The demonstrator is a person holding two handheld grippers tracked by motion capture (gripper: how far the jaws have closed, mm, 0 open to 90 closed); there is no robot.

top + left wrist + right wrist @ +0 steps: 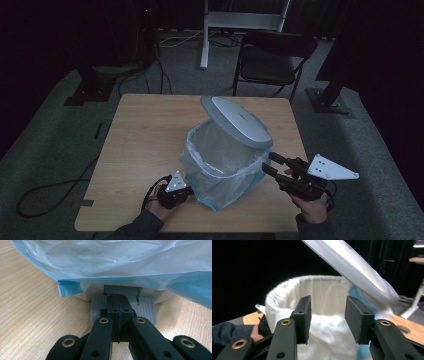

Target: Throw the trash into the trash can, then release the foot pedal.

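Observation:
A small pedal bin [222,162] lined with a clear bluish bag [112,262] stands on the wooden table [145,135]. Its grey lid [236,120] is tilted up and open. My left gripper [187,191] is shut, low at the bin's near-left base. In the left gripper view its closed tips [118,300] rest on the grey ribbed pedal [148,308] under the overhanging bag. My right gripper [267,163] is open, just right of the rim and apart from it. In the right gripper view it [327,312] faces the bag-covered rim [287,288] beneath the lid [354,267].
A dark folding chair [272,60] and a white stand [240,22] are on the floor beyond the table's far edge. A black cable [45,192] loops on the carpet at the left. Bare tabletop lies left of the bin.

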